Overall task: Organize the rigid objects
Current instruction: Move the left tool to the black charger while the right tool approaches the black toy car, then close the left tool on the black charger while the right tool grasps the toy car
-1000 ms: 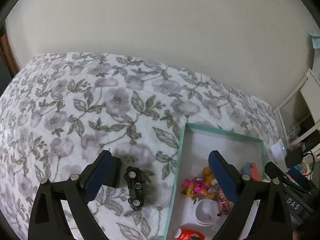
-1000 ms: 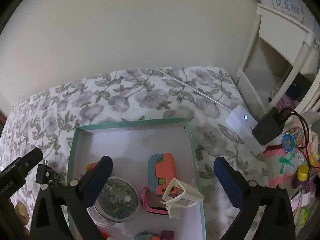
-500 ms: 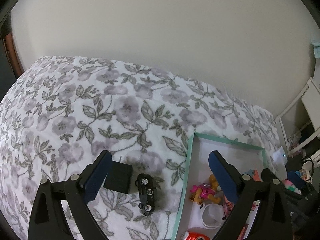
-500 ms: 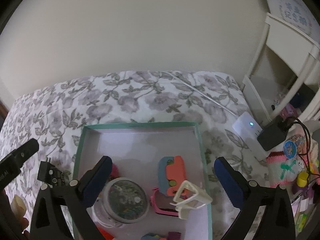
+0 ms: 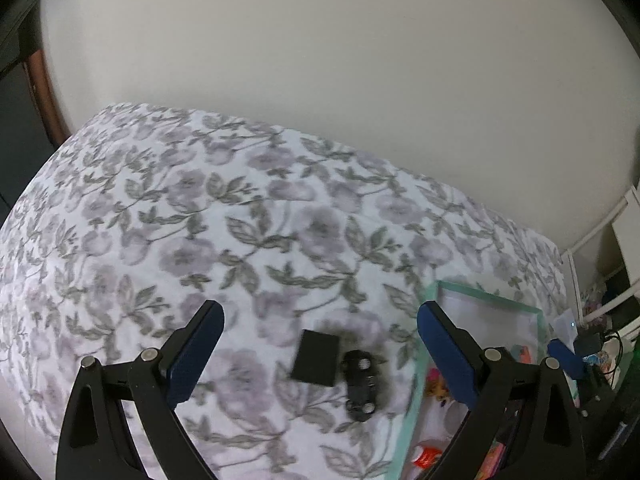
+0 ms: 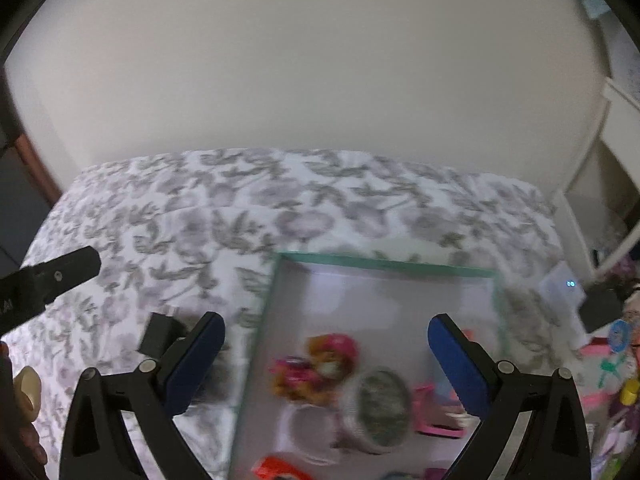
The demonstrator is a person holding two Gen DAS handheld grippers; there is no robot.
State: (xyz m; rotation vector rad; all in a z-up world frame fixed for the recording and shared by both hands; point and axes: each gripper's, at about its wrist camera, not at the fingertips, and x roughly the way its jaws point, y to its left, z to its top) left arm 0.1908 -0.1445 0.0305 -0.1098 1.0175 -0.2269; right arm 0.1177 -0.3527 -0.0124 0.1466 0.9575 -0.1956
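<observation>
On the bed [image 5: 280, 216], both open-fingered grippers have swung left: left gripper [image 5: 320, 344] now frames black block [image 5: 317, 358] and toy car [image 5: 361, 385], still outside the box [image 6: 384, 266].

We get dim, flat indoor light in both views, w/ a cool grey cast and no clear source; the wall [image 5: 340, 80] ahead of each gripper reads evenly lit, no glare. Soft dark shadow pools round the toy car [image 5: 361, 384] between the left gripper's fingers. Motion blur is heavy in the right wrist view: the toys in the teal box [image 6: 384, 266] smear, esp. the pink figure [image 6: 320, 364] and round tin [image 6: 380, 408]. The floral bedspread [image 5: 200, 220] is soft too, less so. Fisheye bends the bed edges & leaves black vignette corners. A tiny LED on the white device [image 6: 560, 286] glows right of the right gripper.
</observation>
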